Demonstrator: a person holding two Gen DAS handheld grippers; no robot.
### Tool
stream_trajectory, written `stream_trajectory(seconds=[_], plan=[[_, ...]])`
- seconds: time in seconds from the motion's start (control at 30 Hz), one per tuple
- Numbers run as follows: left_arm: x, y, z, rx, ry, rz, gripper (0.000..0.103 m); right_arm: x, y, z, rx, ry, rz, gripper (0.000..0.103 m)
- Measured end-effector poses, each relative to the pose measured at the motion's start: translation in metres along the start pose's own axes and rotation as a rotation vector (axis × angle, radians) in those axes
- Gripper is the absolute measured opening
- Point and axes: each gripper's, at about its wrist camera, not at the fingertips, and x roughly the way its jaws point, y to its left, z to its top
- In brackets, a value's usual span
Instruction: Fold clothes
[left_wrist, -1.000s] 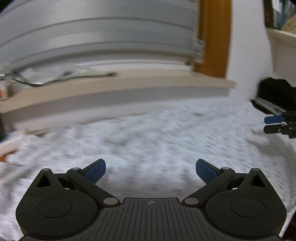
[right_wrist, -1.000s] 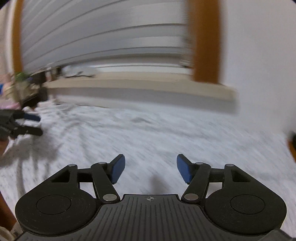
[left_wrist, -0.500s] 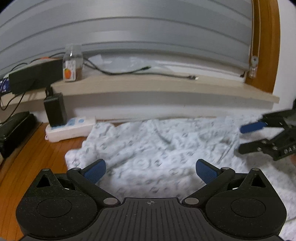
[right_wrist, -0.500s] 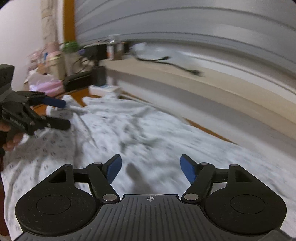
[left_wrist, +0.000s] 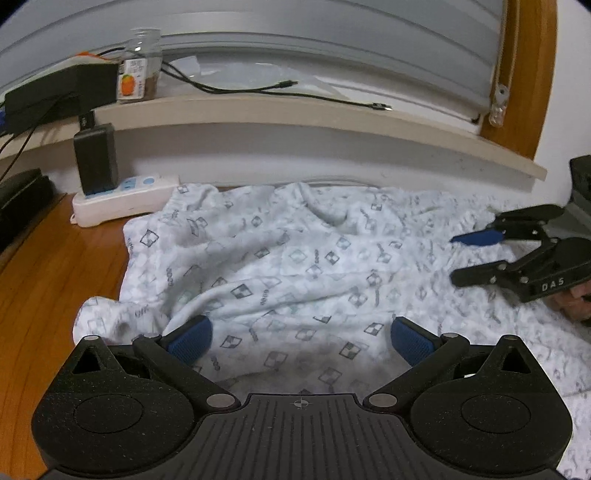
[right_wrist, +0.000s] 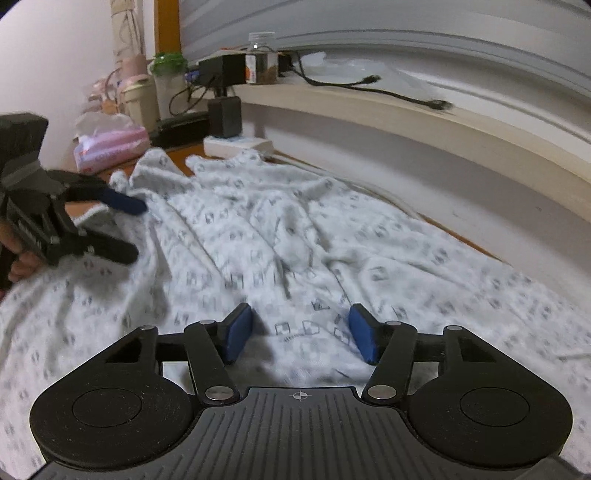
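Patterned white garment (left_wrist: 295, 266) lies rumpled on the wooden floor (left_wrist: 48, 266) below a window ledge (left_wrist: 295, 110). Left gripper (left_wrist: 301, 338) and right gripper (right_wrist: 300, 332), fingers released, the right's just narrowing, hover over it.

Each gripper, the left gripper (left_wrist: 301, 341) and the right gripper (right_wrist: 301, 334), is built of matte black speckled plastic, with a ribbed central plate, round side discs, silver pivot pins and blue textured pads (left_wrist: 190, 339). "DAS" is printed in white on the right gripper.
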Motion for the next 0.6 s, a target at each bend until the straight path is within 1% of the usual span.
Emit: stream_trajectory(seconds=[0.07, 0.13, 0.23, 0.3, 0.37, 0.47, 0.57, 0.6], plan=[[0.001, -0.005, 0.0, 0.009, 0.002, -0.007, 0.103, -0.005, -0.007, -0.004, 0.012, -0.002, -0.019, 0.057], [-0.002, -0.01, -0.001, 0.013, -0.003, -0.036, 0.103, -0.009, -0.014, -0.007, 0.028, -0.002, -0.036, 0.057], [-0.016, -0.01, -0.003, 0.001, -0.04, -0.022, 0.103, -0.01, -0.014, -0.008, 0.031, -0.003, -0.057, 0.057], [-0.035, -0.001, -0.005, -0.012, -0.069, -0.001, 0.103, -0.013, -0.007, -0.004, 0.01, 0.006, -0.087, 0.058], [-0.052, 0.011, -0.007, -0.018, -0.087, 0.027, 0.103, -0.02, 0.006, 0.004, 0.002, -0.014, -0.103, 0.059], [-0.071, 0.032, -0.011, -0.016, -0.084, 0.07, 0.101, -0.026, 0.037, 0.016, -0.028, -0.028, -0.056, 0.059], [-0.081, 0.053, -0.017, -0.015, -0.059, 0.11, 0.094, -0.02, 0.086, 0.027, -0.086, -0.035, 0.029, 0.059], [-0.082, 0.061, -0.019, -0.018, -0.046, 0.121, 0.087, -0.016, 0.104, 0.03, -0.1, -0.035, 0.063, 0.059]])
